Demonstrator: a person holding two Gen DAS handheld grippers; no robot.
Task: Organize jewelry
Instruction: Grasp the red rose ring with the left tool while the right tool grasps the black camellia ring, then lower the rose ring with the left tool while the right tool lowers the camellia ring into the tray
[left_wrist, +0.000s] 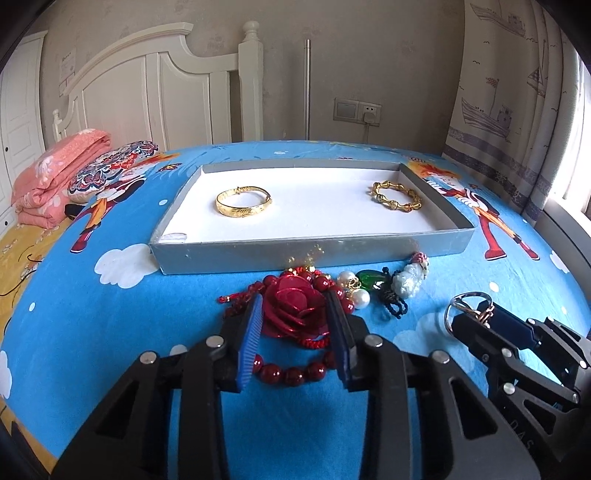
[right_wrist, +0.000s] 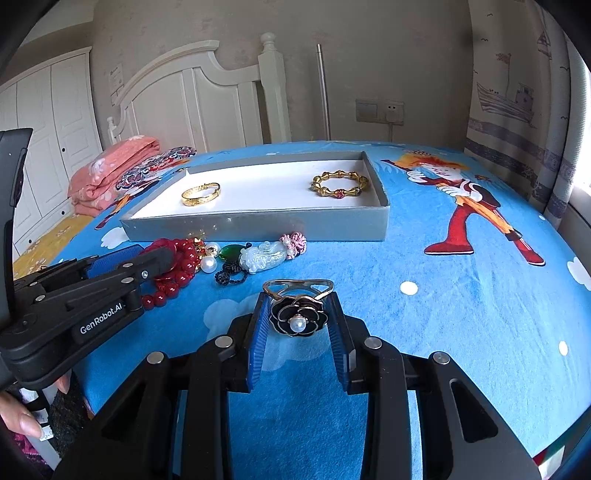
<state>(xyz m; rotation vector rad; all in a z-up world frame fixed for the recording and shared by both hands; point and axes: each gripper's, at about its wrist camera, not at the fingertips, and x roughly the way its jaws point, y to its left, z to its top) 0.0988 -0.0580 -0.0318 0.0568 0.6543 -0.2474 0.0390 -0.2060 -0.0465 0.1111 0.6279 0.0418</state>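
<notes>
My left gripper (left_wrist: 295, 317) has its blue pads against both sides of a red rose (left_wrist: 291, 304) on a red bead bracelet (left_wrist: 295, 371) that lies on the blue bedsheet. In the right wrist view, my right gripper (right_wrist: 297, 314) is shut on a black flower ring (right_wrist: 297, 319) with a pearl centre and holds it just above the sheet. Behind them stands a grey tray (left_wrist: 310, 251) with a white floor, holding a gold bangle (left_wrist: 243, 201) and a gold bamboo-style bracelet (left_wrist: 397, 195). Pearls (left_wrist: 360, 295), a green stone (left_wrist: 367, 278) and a white jade pendant (left_wrist: 406, 282) lie in front of the tray.
A folded pink quilt (left_wrist: 61, 177) and a patterned pillow (left_wrist: 110, 168) lie at the far left by the white headboard (left_wrist: 159, 92). A curtain (left_wrist: 517, 110) hangs at the right. A person's hand (right_wrist: 18, 417) shows at the lower left of the right wrist view.
</notes>
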